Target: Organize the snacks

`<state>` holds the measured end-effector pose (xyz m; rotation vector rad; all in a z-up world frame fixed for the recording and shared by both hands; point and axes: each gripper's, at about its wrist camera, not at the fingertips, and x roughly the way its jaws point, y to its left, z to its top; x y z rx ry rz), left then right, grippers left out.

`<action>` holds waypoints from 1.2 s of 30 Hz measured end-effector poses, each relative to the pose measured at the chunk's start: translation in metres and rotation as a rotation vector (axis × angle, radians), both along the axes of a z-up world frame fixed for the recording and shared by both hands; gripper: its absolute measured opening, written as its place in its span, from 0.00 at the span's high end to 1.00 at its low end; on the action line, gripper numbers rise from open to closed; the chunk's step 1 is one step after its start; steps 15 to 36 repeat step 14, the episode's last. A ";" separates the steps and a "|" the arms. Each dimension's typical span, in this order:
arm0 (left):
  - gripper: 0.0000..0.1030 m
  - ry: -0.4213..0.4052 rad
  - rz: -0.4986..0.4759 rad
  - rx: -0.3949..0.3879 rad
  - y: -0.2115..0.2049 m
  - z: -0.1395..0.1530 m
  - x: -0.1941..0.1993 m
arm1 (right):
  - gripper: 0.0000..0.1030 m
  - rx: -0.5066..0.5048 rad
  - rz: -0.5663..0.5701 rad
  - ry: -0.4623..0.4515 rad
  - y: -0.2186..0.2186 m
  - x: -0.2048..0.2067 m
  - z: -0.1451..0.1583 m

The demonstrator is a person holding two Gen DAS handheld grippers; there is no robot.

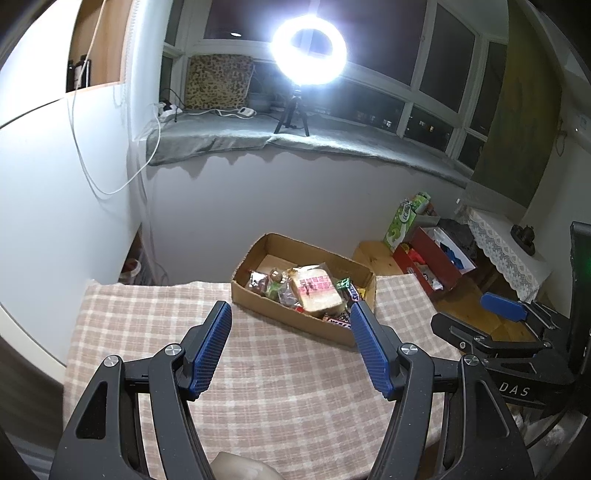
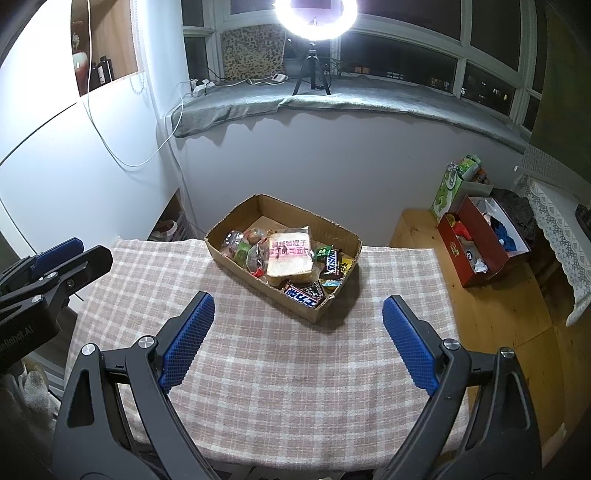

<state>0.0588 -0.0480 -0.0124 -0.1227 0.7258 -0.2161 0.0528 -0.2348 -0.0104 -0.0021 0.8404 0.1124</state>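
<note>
Black hand-held gripper (image 2: 298, 321), blue ribbed pads (image 2: 410, 349)

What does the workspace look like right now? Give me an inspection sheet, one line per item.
Surface: table under a pink checked cloth, bare in front of the box.
Job's things: open cardboard box at the far edge holds wrapped sliced bread, Snickers bars and small sweets.
Clutter: red box of oddments and a green carton on the wooden floor.
Grippers: left claw and right claw both open, empty, short of the box.
Cables: white cord hanging down the wall; power strip on the sill.
Surroundings: ring light on a tripod, dark windows.
</note>
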 end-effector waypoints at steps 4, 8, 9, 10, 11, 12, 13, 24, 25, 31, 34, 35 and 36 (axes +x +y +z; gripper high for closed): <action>0.36 0.003 0.007 -0.005 0.003 0.000 0.001 | 0.08 -0.001 0.001 0.001 0.001 0.000 0.000; 0.36 0.007 0.002 -0.004 0.002 -0.001 0.002 | 0.08 -0.005 0.000 0.001 0.001 -0.001 0.000; 0.36 0.003 0.000 -0.002 0.002 -0.001 0.001 | 0.08 -0.006 0.001 0.001 0.001 -0.001 0.000; 0.36 -0.011 -0.004 0.003 0.001 0.000 0.000 | 0.08 -0.006 0.000 0.002 0.001 -0.001 0.000; 0.36 -0.022 -0.007 0.011 0.000 0.001 -0.001 | 0.08 -0.003 0.000 0.002 0.001 -0.001 0.000; 0.36 -0.027 -0.009 0.014 -0.001 0.001 -0.003 | 0.08 -0.002 -0.001 0.002 0.000 -0.002 0.000; 0.36 -0.028 -0.012 0.016 -0.001 0.001 -0.003 | 0.08 -0.003 0.001 0.002 0.001 -0.001 0.000; 0.36 -0.024 -0.016 0.014 -0.001 0.001 -0.003 | 0.08 -0.003 0.001 0.002 0.001 -0.001 0.000; 0.36 -0.024 -0.016 0.014 -0.001 0.001 -0.003 | 0.08 -0.003 0.001 0.002 0.001 -0.001 0.000; 0.36 -0.024 -0.016 0.014 -0.001 0.001 -0.003 | 0.08 -0.003 0.001 0.002 0.001 -0.001 0.000; 0.36 -0.024 -0.016 0.014 -0.001 0.001 -0.003 | 0.08 -0.003 0.001 0.002 0.001 -0.001 0.000; 0.36 -0.024 -0.016 0.014 -0.001 0.001 -0.003 | 0.08 -0.003 0.001 0.002 0.001 -0.001 0.000; 0.36 -0.024 -0.016 0.014 -0.001 0.001 -0.003 | 0.08 -0.003 0.001 0.002 0.001 -0.001 0.000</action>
